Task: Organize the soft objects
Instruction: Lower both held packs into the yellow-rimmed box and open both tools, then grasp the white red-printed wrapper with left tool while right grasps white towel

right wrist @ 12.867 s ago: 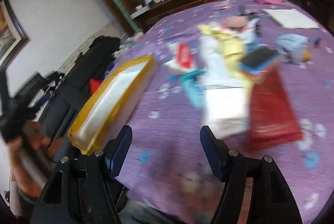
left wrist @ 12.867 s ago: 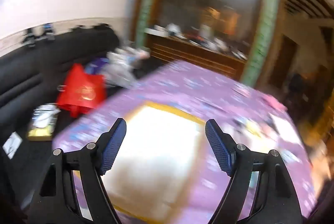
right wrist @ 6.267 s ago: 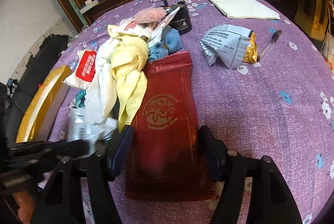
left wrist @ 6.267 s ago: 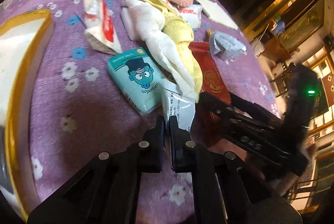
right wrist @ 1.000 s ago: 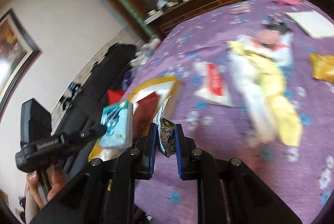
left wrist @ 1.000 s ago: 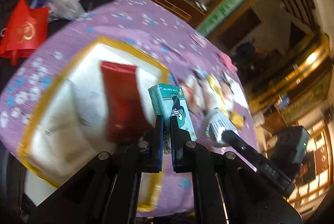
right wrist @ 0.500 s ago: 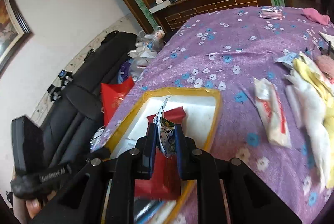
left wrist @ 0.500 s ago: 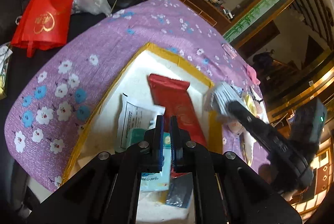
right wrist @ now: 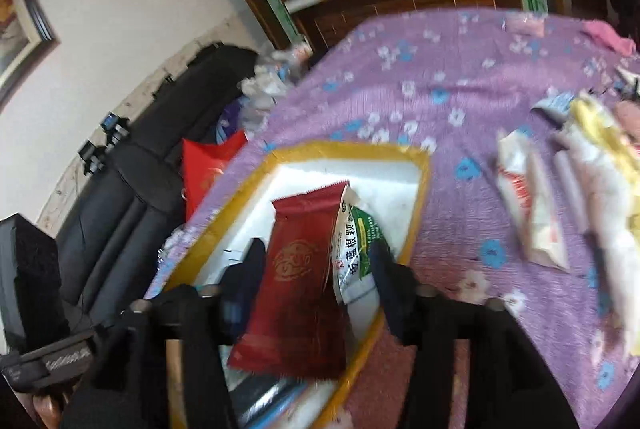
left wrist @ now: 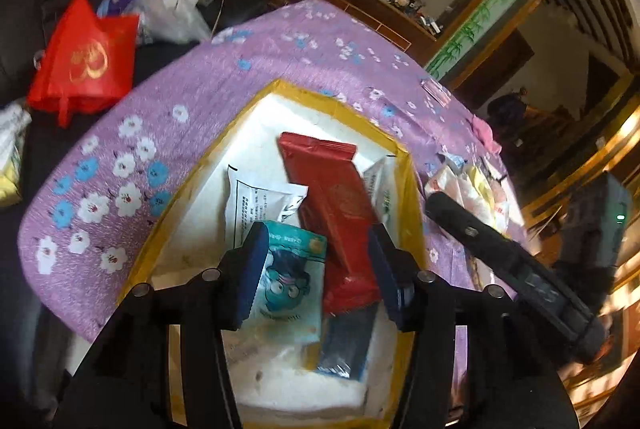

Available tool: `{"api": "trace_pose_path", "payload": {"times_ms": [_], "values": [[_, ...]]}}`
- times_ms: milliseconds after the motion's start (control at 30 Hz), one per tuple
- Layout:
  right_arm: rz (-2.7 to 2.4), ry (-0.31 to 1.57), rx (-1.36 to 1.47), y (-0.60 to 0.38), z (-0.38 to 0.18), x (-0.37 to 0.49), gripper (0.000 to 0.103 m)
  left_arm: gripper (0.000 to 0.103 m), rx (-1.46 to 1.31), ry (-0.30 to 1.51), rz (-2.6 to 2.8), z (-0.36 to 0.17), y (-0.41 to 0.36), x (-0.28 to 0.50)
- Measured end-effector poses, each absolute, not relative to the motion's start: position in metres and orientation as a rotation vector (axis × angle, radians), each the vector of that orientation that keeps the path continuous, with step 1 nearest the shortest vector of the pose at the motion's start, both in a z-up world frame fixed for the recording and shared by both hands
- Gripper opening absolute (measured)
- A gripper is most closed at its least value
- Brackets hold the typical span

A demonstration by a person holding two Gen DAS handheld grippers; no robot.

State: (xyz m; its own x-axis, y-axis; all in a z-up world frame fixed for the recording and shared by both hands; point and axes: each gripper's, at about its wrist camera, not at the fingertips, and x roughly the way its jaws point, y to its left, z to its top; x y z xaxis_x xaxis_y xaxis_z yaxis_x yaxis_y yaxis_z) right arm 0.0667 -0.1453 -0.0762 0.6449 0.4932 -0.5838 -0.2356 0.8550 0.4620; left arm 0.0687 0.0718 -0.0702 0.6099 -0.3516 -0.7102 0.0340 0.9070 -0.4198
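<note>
Red pouch (left wrist: 336,205), teal pack (left wrist: 292,281), in tray (left wrist: 344,109)

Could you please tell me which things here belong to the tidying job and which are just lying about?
Part of the job:
- yellow-rimmed box
- red packet
- teal tissue pack
- green-and-white sachet
- white and yellow cloths

Just lying about:
- red bag
- black sofa
- wooden cabinet

On the white and green packet (right wrist: 354,249) in my box I can read large Chinese characters, 板蓝根颗粒. The white sachet (left wrist: 256,205) carries a block of black print too small to read. The red pouch (left wrist: 336,205) bears only a gold emblem.
</note>
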Motion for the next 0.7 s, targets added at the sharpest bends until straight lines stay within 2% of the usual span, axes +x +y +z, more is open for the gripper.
{"api": "trace_pose_path", "payload": {"times_ms": [200,500,633,700], "values": [[0.515,0.740,0.463,-0.198,-0.073,0.028,0.055,0.052,-0.269,0.854,-0.308,-0.049,0.017,0.048],[0.447,0.757,0.586,-0.290,-0.097,-0.008,0.056,0.052,-0.292,0.998,-0.462,-0.061,-0.067,0.062],[0.423,0.722,0.599,-0.315,-0.095,-0.007,0.067,0.052,-0.228,1.016,-0.447,-0.064,-0.094,0.074],[0.417,0.710,0.601,-0.325,-0.091,-0.002,0.067,0.052,-0.207,1.020,-0.438,-0.064,-0.099,0.079]]}}
